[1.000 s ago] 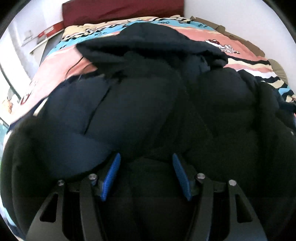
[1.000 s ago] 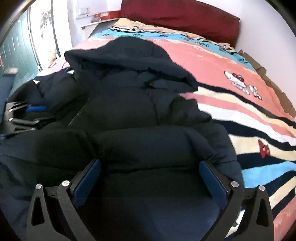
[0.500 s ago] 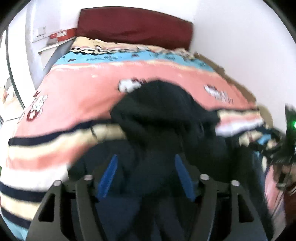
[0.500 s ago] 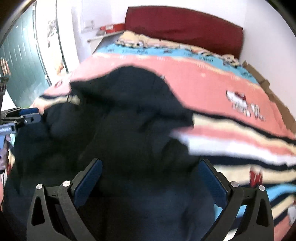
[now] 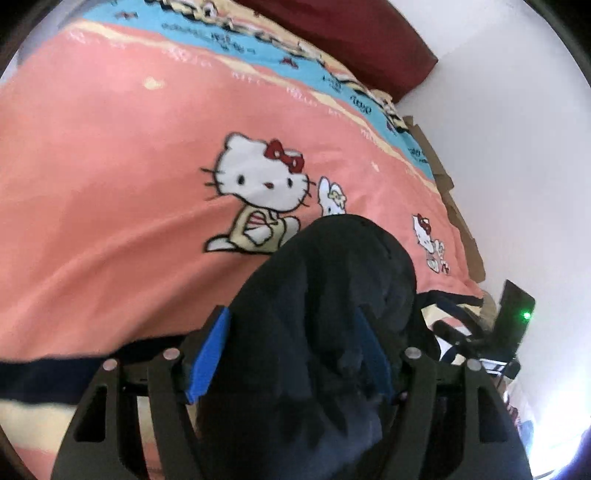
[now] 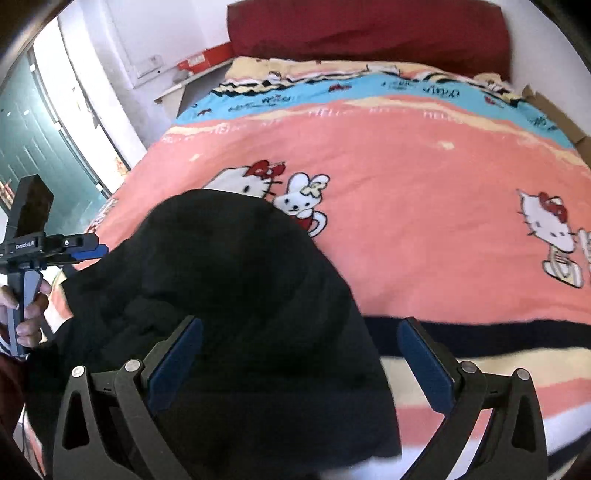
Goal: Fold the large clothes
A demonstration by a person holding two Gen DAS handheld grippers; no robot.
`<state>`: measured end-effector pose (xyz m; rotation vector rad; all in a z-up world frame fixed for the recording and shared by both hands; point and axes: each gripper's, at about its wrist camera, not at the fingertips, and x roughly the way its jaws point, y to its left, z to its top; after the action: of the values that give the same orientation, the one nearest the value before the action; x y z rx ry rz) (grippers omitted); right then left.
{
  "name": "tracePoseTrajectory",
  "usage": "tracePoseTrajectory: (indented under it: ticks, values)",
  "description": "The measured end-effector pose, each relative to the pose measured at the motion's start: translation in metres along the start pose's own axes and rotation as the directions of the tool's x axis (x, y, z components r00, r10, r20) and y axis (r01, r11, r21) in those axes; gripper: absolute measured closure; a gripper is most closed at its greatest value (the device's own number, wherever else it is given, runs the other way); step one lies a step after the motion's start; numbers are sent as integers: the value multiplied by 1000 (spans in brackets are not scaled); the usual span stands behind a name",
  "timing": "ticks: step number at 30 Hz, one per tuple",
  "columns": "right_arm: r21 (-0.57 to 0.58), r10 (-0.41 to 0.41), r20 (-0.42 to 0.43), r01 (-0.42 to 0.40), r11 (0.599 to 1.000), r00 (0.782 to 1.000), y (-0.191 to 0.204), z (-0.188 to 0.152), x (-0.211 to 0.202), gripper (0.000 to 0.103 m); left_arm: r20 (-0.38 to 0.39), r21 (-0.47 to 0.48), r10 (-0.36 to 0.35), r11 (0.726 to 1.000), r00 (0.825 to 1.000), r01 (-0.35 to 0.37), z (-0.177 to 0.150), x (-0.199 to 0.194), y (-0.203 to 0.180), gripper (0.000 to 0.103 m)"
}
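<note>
A dark navy puffer jacket (image 5: pixel 332 314) is bunched up and raised over the bed. In the left wrist view my left gripper (image 5: pixel 291 350) has its jaws part open with the thick jacket bulk pressed between the blue pads (image 5: pixel 208 354). In the right wrist view the jacket (image 6: pixel 236 295) fills the lower left, and my right gripper (image 6: pixel 299 362) stands wide open with jacket fabric lying between and over its left pad (image 6: pixel 173 365). The left gripper also shows at the left edge of the right wrist view (image 6: pixel 83 253), in a hand.
The bed is covered by a pink, blue and cream striped cartoon-cat blanket (image 6: pixel 424 192). A dark red headboard (image 6: pixel 369 33) is at the far end, a white wall (image 5: pixel 517 147) on the right, a shelf with a red box (image 6: pixel 199 62) on the left.
Both grippers have lifted and carried the jacket up the bed. The jacket lay spread flat one second ago and now hangs bunched, with much more blanket showing.
</note>
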<state>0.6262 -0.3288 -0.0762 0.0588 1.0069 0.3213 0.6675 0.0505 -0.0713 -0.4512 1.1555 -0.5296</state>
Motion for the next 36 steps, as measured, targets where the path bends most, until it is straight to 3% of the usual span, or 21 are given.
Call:
tracePoseTrajectory:
  ticks: [3, 8, 11, 14, 15, 18, 21, 29, 32, 35, 36]
  values:
    - [17, 32, -38, -31, 999, 999, -12, 6, 25, 1, -40, 23, 8, 1000, 999, -7, 5, 24, 2, 36]
    - [55, 98, -95, -93, 994, 991, -23, 7, 60, 1, -75, -42, -78, 996, 994, 76, 2, 44, 17, 36]
    - [70, 113, -111, -106, 992, 987, -22, 7, 69, 4, -92, -27, -73, 997, 993, 70, -3, 51, 16, 35]
    - [57, 132, -80, -128, 990, 988, -13, 9, 61, 61, -61, -8, -53, 999, 997, 53, -7, 44, 8, 36]
    - [37, 123, -74, -121, 992, 990, -8, 11, 57, 72, -53, 26, -28, 999, 998, 29, -10, 41, 2, 39]
    - [-15, 98, -49, -99, 995, 994, 6, 11, 39, 84, -42, 98, 6, 995, 999, -2, -18, 31, -15, 59]
    - [-58, 98, -11, -98, 993, 995, 20, 4, 9, 88, 19, 150, 27, 988, 999, -29, -32, 6, -31, 69]
    - [-188, 165, 91, -146, 971, 982, 67, -62, -109, 89, 64, 241, -54, 970, 996, 37, -113, -83, -66, 70]
    - [-217, 169, 119, -141, 966, 978, 84, -103, -147, 90, 70, 276, -23, 961, 997, 3, -147, -109, -71, 70]
    - [-286, 93, 147, -47, 957, 985, 106, -139, -163, 91, 86, 296, 29, 954, 996, -53, -188, -132, -66, 70]
    - [-269, 95, 151, -52, 962, 984, 108, -152, -164, 92, 85, 287, 49, 955, 995, -72, -198, -134, -63, 70]
